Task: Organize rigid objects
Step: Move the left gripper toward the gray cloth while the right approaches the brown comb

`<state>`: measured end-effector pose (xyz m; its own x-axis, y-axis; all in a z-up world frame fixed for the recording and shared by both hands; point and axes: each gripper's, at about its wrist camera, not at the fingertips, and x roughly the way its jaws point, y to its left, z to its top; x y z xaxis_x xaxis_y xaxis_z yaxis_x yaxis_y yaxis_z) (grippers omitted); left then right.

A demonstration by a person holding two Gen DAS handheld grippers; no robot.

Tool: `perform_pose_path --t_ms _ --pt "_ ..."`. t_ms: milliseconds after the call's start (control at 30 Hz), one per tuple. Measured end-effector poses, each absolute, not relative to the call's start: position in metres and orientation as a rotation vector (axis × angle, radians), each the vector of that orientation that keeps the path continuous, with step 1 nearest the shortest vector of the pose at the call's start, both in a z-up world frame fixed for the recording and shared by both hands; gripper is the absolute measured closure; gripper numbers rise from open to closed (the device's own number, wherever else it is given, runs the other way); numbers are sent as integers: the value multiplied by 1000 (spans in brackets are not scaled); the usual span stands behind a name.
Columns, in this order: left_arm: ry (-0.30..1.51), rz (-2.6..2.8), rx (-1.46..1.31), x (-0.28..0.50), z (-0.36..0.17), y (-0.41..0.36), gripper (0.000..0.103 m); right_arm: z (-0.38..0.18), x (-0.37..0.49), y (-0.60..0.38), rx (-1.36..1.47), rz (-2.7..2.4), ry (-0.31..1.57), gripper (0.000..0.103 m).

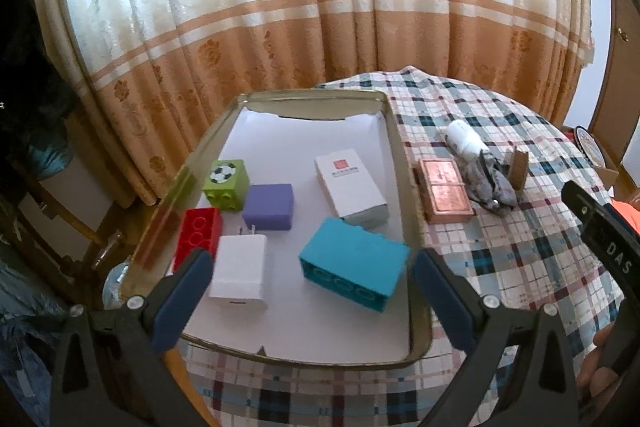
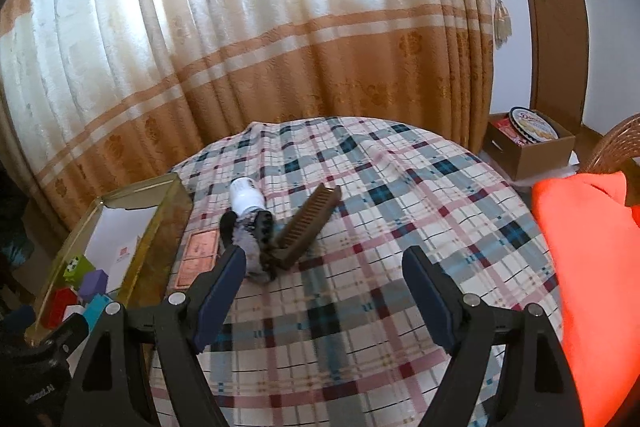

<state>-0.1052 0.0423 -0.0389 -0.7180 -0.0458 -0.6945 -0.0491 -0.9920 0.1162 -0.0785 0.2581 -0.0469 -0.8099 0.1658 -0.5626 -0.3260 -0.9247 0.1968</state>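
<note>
A gold metal tray [image 1: 400,163] lined with white paper holds a teal brick [image 1: 352,269], a white charger [image 1: 240,273], a red brick [image 1: 198,237], a green football brick [image 1: 225,185], a purple block [image 1: 269,207] and a white box [image 1: 350,187]. My left gripper [image 1: 310,287] is open and empty above the tray's near part. On the plaid cloth right of the tray lie a copper tin [image 1: 445,191], a white bottle [image 2: 246,195], a patterned hair clip [image 2: 256,235] and a brown comb [image 2: 310,223]. My right gripper [image 2: 324,283] is open and empty, near the comb.
The round table has a plaid cloth [image 2: 400,211]. An orange cloth [image 2: 592,267] lies at the right. A cardboard box with a biscuit tin [image 2: 532,139] stands on the floor behind. Curtains hang behind the table.
</note>
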Motion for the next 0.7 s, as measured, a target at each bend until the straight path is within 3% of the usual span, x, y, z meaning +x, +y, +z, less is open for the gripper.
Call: perform_pose_path --t_ms 700 --pt "282 2819 -1155 -93 -43 79 1 -53 -112 305 -971 2647 411 21"
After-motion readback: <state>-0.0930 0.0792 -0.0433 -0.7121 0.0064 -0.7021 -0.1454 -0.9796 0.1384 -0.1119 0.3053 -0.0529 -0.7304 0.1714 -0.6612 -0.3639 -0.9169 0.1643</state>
